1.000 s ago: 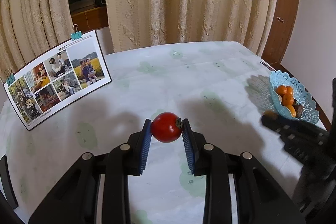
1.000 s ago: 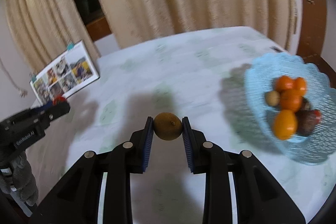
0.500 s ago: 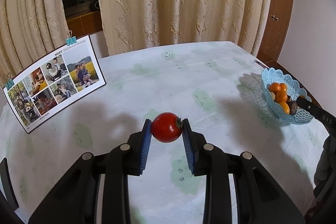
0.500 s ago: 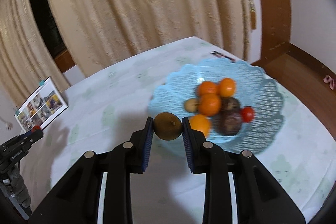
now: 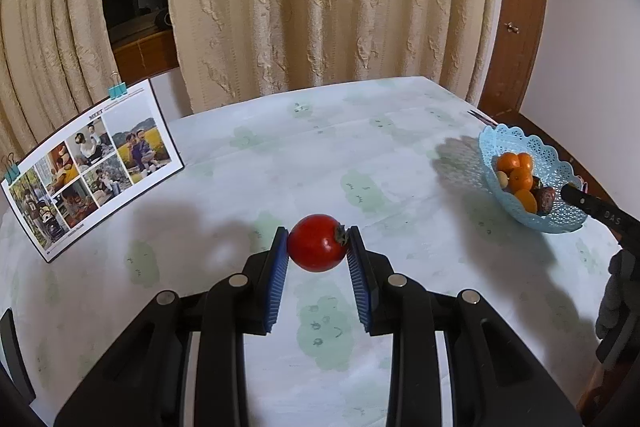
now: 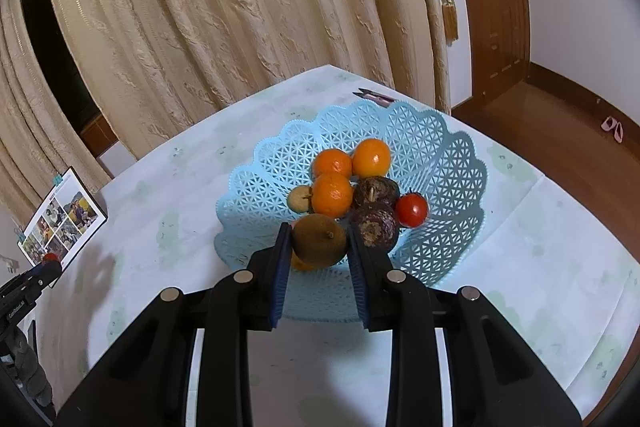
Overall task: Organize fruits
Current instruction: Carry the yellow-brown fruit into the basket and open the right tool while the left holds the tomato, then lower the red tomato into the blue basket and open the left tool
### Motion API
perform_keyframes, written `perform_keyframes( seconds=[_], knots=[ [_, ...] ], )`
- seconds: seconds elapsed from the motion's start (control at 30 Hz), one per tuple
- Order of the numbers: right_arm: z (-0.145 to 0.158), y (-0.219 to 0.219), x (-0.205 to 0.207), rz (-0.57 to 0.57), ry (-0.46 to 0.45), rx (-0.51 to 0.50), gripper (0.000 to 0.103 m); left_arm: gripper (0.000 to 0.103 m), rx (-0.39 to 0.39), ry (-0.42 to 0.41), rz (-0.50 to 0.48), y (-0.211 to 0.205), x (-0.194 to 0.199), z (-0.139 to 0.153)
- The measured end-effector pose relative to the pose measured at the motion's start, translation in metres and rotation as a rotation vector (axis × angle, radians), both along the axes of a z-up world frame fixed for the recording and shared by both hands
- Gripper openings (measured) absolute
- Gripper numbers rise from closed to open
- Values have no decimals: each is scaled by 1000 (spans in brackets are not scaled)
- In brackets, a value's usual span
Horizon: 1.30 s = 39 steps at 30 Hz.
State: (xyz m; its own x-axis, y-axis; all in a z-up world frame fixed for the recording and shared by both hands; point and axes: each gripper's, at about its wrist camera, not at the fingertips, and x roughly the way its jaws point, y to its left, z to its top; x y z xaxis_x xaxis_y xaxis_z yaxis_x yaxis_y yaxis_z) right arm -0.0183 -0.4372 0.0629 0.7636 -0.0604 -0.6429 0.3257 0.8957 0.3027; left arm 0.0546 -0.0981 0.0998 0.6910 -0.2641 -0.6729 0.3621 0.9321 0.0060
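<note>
With most fruit already in blue basket (image 6: pixel 448 163) ahead, right gripper (image 6: pixel 319 247) clamped on brown fruit (image 6: pixel 319 244) above it, left gripper (image 5: pixel 317 245) pinching tomato (image 5: pixel 317 242), both undelivered.

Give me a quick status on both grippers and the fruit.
Left gripper shut on red tomato, above the table. Right gripper shut on brown fruit, over blue basket. Nothing blocking.

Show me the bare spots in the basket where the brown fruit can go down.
The basket is bare along its far wall behind the oranges, on its right wall past the small tomato, and on its left wall beyond the pale fruit. The middle is crowded, directly ahead of the brown fruit.
</note>
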Motion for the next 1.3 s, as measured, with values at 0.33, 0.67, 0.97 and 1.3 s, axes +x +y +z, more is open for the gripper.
perform_keyframes(
  seconds=[0.33,0.67,0.97,1.3],
  knots=[
    [0,-26,-26,-135,-76,15,49,30,6,-4,-31,-25,-4,4],
    [-10,-12,-59,-291,-148,-216,54,30,5,5,-131,-90,-11,2],
    [-14,-19,-74,-332,-213,-169,62,30,-3,5,-228,-157,-6,-5],
    [-15,-24,-81,-340,-226,-132,66,30,10,3,-314,-223,1,-18]
  ],
)
